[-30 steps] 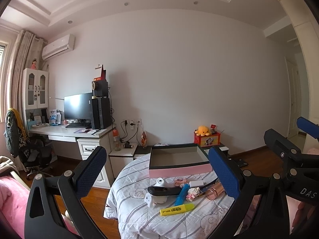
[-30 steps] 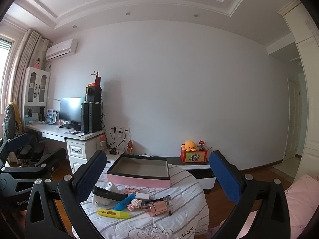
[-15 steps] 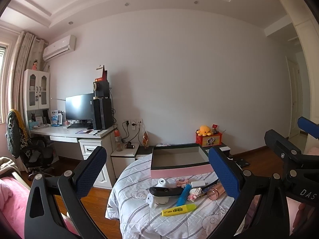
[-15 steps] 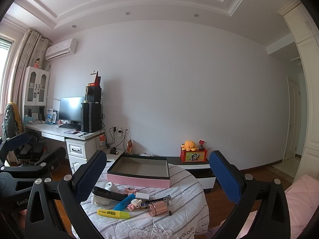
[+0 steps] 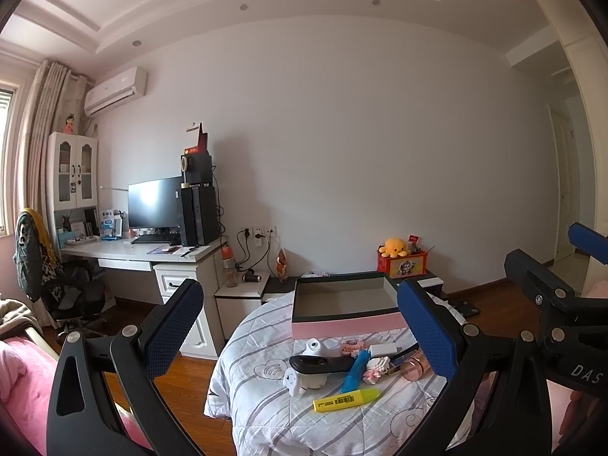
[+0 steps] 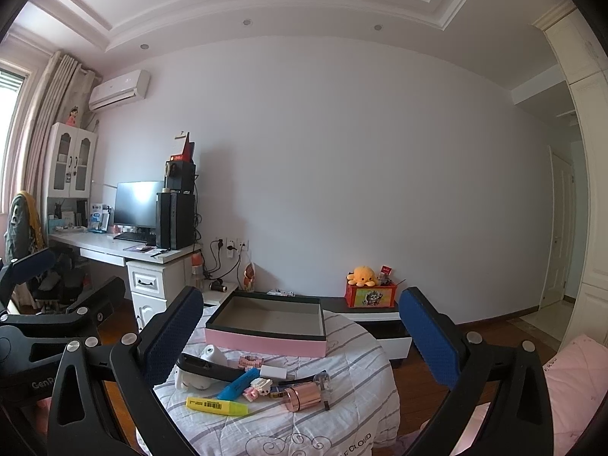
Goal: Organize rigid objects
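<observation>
We note quilted striped cloth on the table [image 6: 342, 410]; a matt pink box [image 6: 266, 336] with a grey lining, seemingly card; a glossy copper-toned metallic tube [image 6: 303, 398]; a smooth yellow plastic highlighter [image 5: 345, 399]; textured blue pads [image 5: 427, 332] on matt black plastic frames; polished wood floor [image 6: 418, 387]

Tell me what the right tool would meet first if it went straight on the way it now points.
Probably nothing close: the right tool, open, points level over the pink box toward the far wall. The clutter lies lower. Depth is unclear.
</observation>
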